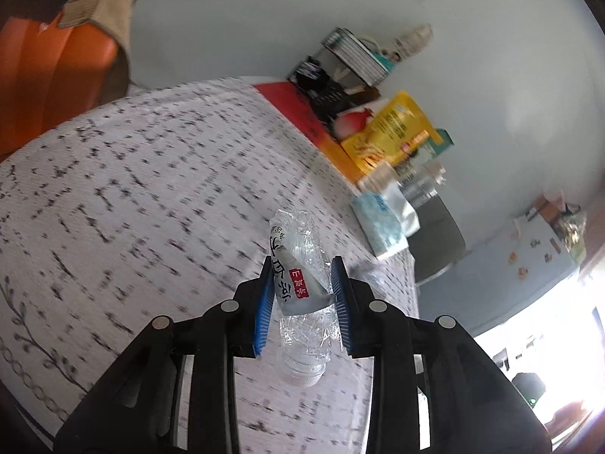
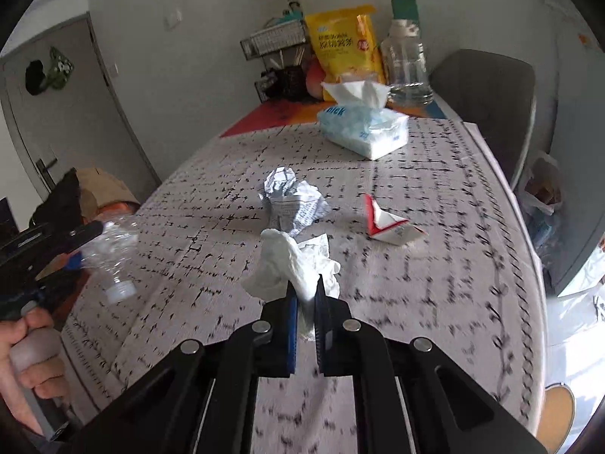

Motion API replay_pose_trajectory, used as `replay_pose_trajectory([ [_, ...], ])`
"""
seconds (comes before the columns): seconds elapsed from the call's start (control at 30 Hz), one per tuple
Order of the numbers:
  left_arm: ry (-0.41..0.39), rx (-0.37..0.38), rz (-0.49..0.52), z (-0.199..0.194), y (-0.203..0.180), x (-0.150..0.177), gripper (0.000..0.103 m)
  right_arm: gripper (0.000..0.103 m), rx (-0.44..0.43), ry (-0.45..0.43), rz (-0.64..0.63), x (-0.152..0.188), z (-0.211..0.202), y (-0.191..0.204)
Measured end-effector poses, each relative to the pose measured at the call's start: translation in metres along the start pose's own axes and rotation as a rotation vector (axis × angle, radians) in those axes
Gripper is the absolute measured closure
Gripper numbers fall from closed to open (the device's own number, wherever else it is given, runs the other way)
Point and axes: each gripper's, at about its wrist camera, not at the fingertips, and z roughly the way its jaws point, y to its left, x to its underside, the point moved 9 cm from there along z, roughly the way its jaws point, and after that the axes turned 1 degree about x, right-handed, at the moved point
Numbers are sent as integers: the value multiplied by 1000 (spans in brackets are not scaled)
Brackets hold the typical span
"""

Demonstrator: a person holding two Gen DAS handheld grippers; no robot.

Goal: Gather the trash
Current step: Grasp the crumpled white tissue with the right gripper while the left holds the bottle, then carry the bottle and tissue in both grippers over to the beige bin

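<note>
My left gripper is shut on a crushed clear plastic bottle with a white label, its cap end pointing back toward the camera. The same bottle shows at the left of the right wrist view, held above the table edge by a hand. My right gripper is shut on a crumpled white tissue, which bulges above the pinched fingertips. On the patterned tablecloth beyond lie a crumpled printed paper ball and a flattened red-and-white carton.
A tissue pack, a yellow snack bag, a glass jar and a wire rack stand at the table's far end. A grey chair is at the right. An orange bin with a bag sits beyond the table's left edge.
</note>
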Motion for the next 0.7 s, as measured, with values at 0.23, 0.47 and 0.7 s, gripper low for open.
replay_pose_trajectory([
  [0.23,60,62,70,12,-55,34,74,95,47,-55,68,13,-48,-37],
  [0.47,119,119,143,25,-103,70,74,94,136,-124,197,28,-101,-103],
  [0.7,175,166,188,37,-145,103,74,94,221,-157,296,51,-140,-166],
])
